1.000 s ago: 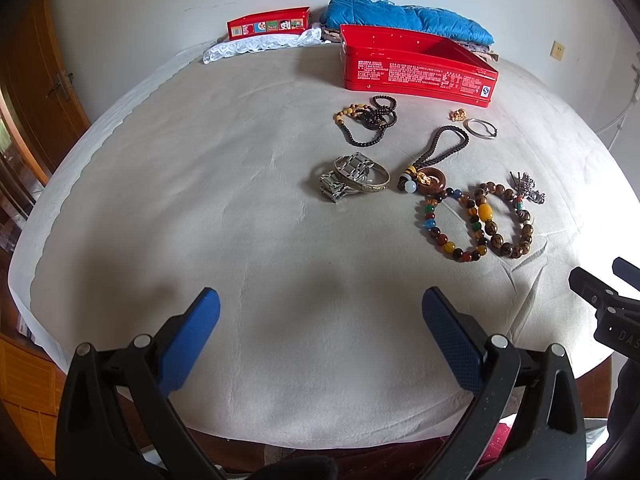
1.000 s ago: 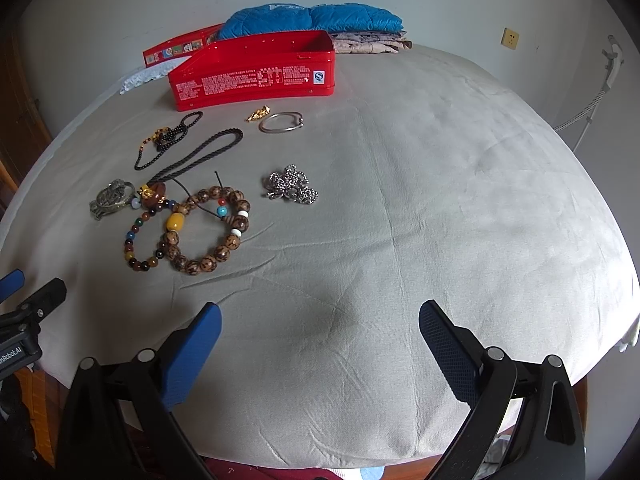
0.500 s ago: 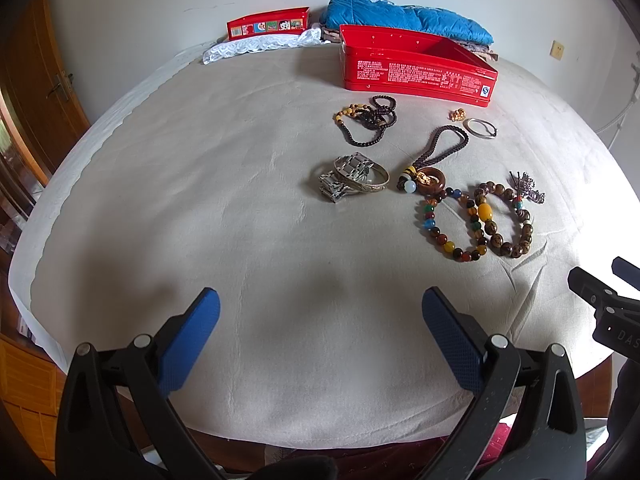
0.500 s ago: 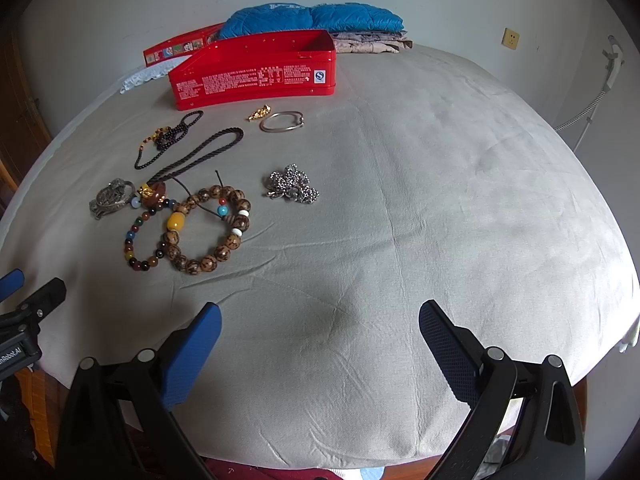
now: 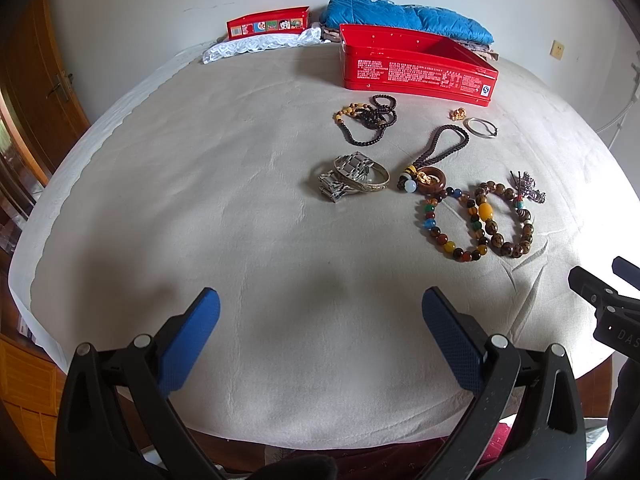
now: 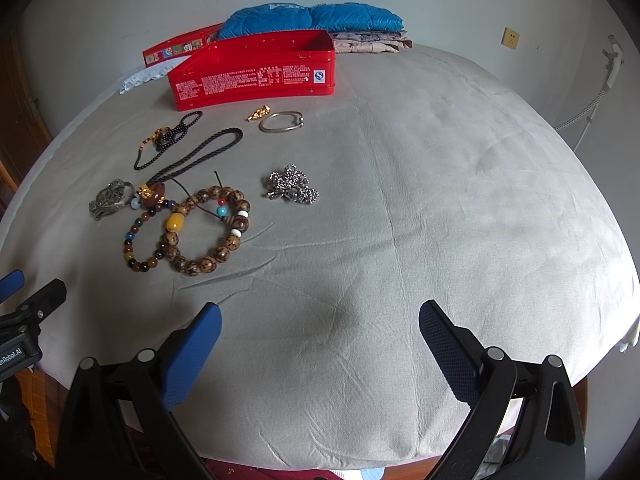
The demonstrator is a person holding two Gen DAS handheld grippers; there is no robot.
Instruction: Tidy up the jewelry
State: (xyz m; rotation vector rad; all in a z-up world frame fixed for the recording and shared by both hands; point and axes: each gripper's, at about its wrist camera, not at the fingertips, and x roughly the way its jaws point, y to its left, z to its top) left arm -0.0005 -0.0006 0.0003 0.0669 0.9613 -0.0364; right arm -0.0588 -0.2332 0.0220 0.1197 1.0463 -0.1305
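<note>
Both my left gripper [image 5: 320, 336] and right gripper [image 6: 320, 340] hover with jaws spread wide, holding nothing. The jewelry lies loose on the worktop [image 6: 440, 200] at my 11 o'clock in the right view, before one open red tin [image 6: 256, 76]. I count two chunky bead bracelets [image 6: 208, 232], light, rollable, best pinched across the strand; one slinky silver chain heap [image 6: 290, 186]; one stiff bangle [image 6: 280, 122].

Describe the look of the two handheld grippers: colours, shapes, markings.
The left gripper and the right gripper look alike: two black plastic arms that splay outward, each with silver round pivot screws and a flat blue finger pad with a fine dotted texture. White lettering marks each body, only partly readable: "DAS" and "nRobot.AI". No cables or sleeves show.
</note>
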